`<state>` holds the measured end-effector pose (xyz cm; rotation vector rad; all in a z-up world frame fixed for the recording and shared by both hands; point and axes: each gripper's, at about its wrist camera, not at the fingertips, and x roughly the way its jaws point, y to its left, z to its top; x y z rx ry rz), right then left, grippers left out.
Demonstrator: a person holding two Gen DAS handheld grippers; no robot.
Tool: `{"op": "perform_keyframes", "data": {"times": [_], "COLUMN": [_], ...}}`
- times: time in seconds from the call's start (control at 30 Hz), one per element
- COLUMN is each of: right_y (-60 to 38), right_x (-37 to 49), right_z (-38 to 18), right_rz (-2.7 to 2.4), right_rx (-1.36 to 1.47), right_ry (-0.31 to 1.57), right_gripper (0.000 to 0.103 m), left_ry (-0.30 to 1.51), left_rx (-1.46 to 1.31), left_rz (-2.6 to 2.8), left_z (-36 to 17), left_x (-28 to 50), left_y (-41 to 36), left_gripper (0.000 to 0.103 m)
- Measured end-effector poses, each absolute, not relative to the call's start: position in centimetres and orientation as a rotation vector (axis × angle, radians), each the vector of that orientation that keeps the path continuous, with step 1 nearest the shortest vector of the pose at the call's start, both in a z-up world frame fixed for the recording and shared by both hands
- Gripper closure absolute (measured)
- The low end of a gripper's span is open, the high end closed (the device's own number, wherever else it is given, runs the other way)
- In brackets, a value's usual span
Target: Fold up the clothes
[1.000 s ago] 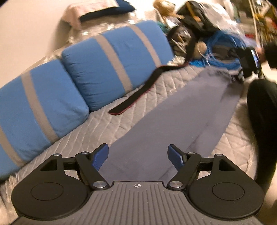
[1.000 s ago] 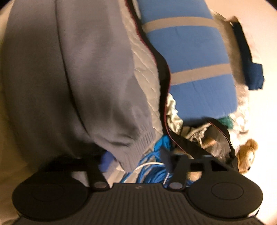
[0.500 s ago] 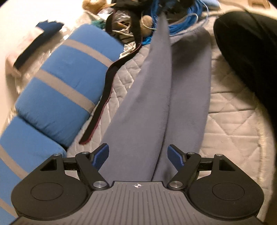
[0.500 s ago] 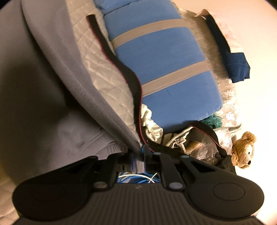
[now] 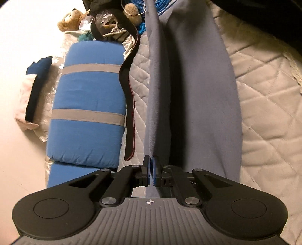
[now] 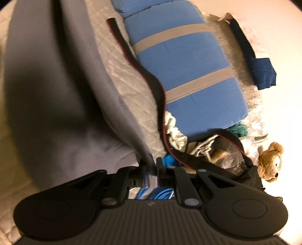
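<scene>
A long grey garment (image 5: 198, 94) lies stretched along the quilted bed cover (image 5: 268, 116). In the left wrist view its left edge stands up as a raised fold that runs into my left gripper (image 5: 152, 160), which is shut on that edge. In the right wrist view the same grey garment (image 6: 56, 90) spreads out at the left, and a lifted strip of it leads down into my right gripper (image 6: 150, 163), shut on the cloth. The ends of the garment beneath both grippers are hidden.
A blue cushion with grey stripes (image 5: 86, 113) lies along the left of the bed, a black strap (image 5: 130, 94) beside it. A teddy bear (image 6: 270, 162), bags and blue cable (image 6: 156, 192) are piled at the far end. A dark-clothed person (image 5: 264, 17) is at top right.
My left gripper rolled, dropped to the garment and shut on its edge. My right gripper shut on the garment's end and rose, pulling the cloth up with it.
</scene>
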<state>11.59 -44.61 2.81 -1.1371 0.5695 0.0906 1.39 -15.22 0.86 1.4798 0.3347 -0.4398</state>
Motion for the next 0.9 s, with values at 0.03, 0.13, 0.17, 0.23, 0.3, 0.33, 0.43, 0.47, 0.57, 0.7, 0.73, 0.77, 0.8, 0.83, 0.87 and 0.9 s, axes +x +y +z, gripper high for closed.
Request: {"op": "perform_keyframes", "data": {"times": [0.03,0.13,0.17,0.23,0.3,0.33,0.43,0.47,0.57,0.7,0.73,0.77,0.8,0.83,0.87,0.9], "right_y": [-44.5,-44.3,-44.2,-44.1,-44.0,-43.9,-43.8,-43.8,-43.8,-43.7,-43.7,-43.7,-43.7,-43.7,-43.7,-43.7], "right_x": [11.2,10.1,9.7,9.1,8.6,8.4,7.9,7.7,7.2,6.9,6.8,6.7,6.6,6.5,6.3,6.2], "right_z": [2.5,1.6,1.3,0.5,-0.4,-0.7,-1.4,-1.6,-2.1,-2.6,-2.7,-2.7,-2.6,-2.5,-2.6,-2.6], "right_rz": [0.092,0.085,0.081,0.081,0.085,0.088,0.097,0.101,0.108,0.119,0.123,0.126,0.127,0.128,0.132,0.137], "right_rx": [-1.141,-1.155,-1.16,-1.17,-1.185,-1.188,-1.195,-1.199,-1.213,-1.231,-1.233,-1.233,-1.23,-1.224,-1.224,-1.224], "right_ry": [0.571,0.569,0.57,0.582,0.594,0.601,0.615,0.619,0.634,0.659,0.667,0.674,0.679,0.683,0.689,0.696], "right_gripper": [0.093,0.093,0.093,0.093,0.093,0.093,0.093,0.093,0.094,0.094,0.094,0.094,0.094,0.094,0.094,0.094], "left_ry": [0.335,0.334,0.337,0.341,0.346,0.349,0.368,0.371,0.383,0.391,0.394,0.396,0.396,0.399,0.403,0.407], "left_rx": [1.484,1.496,1.499,1.501,1.499,1.497,1.496,1.499,1.505,1.514,1.515,1.518,1.521,1.521,1.521,1.522], "left_rz": [-0.442,-0.454,-0.46,-0.469,-0.474,-0.475,-0.491,-0.5,-0.53,-0.565,-0.572,-0.576,-0.579,-0.581,-0.584,-0.586], "left_z": [0.9,0.9,0.8,0.7,0.6,0.6,0.4,0.2,-0.3,-1.2,-1.4,-1.6,-1.8,-1.9,-2.0,-2.2], "left_x": [1.1,0.0,-0.5,-1.1,-1.2,-1.2,-1.6,-1.9,-2.7,-3.6,-3.8,-4.0,-4.2,-4.2,-4.2,-4.2], "left_y": [-15.0,-15.2,-15.5,-15.9,-16.2,-16.3,-16.6,-16.6,-16.9,-17.0,-17.0,-17.1,-17.1,-17.1,-17.0,-16.9], "left_gripper": [0.1,0.1,0.1,0.1,0.1,0.1,0.1,0.1,0.101,0.101,0.101,0.101,0.101,0.101,0.101,0.101]}}
